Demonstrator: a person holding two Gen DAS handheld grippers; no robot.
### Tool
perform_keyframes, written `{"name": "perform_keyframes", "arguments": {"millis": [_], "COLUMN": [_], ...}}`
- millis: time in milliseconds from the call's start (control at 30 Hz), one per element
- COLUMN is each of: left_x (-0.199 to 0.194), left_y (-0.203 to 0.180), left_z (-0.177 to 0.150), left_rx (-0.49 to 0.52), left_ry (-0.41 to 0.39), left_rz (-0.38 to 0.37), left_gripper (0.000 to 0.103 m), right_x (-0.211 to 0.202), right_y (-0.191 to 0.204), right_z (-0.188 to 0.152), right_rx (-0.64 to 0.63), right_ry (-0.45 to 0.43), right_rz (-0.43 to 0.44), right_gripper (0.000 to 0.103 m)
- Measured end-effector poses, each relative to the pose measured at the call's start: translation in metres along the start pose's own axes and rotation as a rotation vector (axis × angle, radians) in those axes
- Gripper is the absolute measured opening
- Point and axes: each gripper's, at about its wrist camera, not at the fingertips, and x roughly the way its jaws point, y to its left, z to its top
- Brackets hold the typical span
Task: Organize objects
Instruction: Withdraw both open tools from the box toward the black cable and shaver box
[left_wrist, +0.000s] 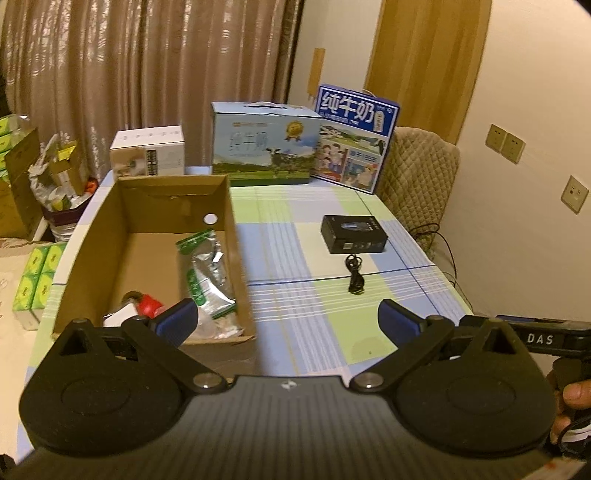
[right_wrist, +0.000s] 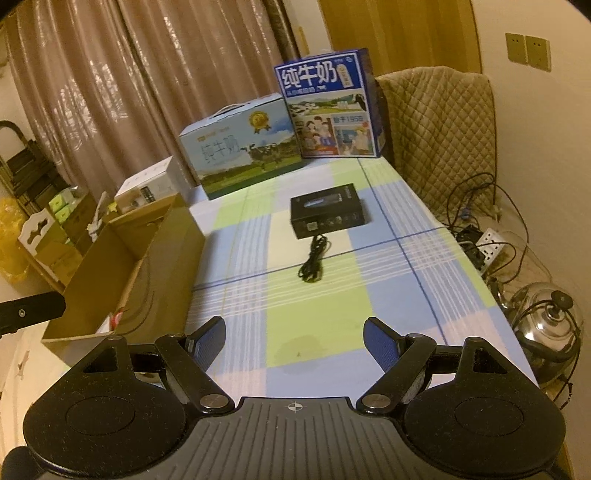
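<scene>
An open cardboard box (left_wrist: 122, 206) stands on the left of the checked tablecloth; it also shows in the right wrist view (right_wrist: 155, 254). Inside lie a silver-green foil pouch (left_wrist: 207, 273), a red object (left_wrist: 149, 304) and something white. A small black box (left_wrist: 354, 233) lies on the cloth to the right (right_wrist: 327, 215), with a coiled black cable (left_wrist: 355, 275) just in front of it (right_wrist: 313, 265). My left gripper (left_wrist: 286, 319) is open and empty above the box's near right corner. My right gripper (right_wrist: 293, 341) is open and empty above the cloth, short of the cable.
Two milk cartons (left_wrist: 264, 146) (left_wrist: 352, 140) and a white box (left_wrist: 149, 151) stand along the table's far edge. A quilted chair (right_wrist: 439, 136) sits at the right, with a power strip, cables and a steel kettle (right_wrist: 546, 325) beside the table. Green cartons (left_wrist: 35, 277) and clutter lie left.
</scene>
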Motion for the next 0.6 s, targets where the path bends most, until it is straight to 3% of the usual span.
{"name": "perform_keyframes", "arguments": {"millis": [300,600], "left_x": [0.038,0.111], "left_y": [-0.029,-0.069], "left_z": [0.012,0.023], "left_rx": [0.037,0.074], "left_ry": [0.039,0.096], "left_rz": [-0.049,-0.095], "left_gripper": [0.102,0.102], "right_x": [0.026,0.074], "right_y": [-0.035,-0.075], "right_z": [0.018,0.05], "right_rx": [0.021,0.008], "right_ry": [-0.005,-0.019], "right_rz": [-0.043,-0.115], "right_gripper": [0.079,0.079]}}
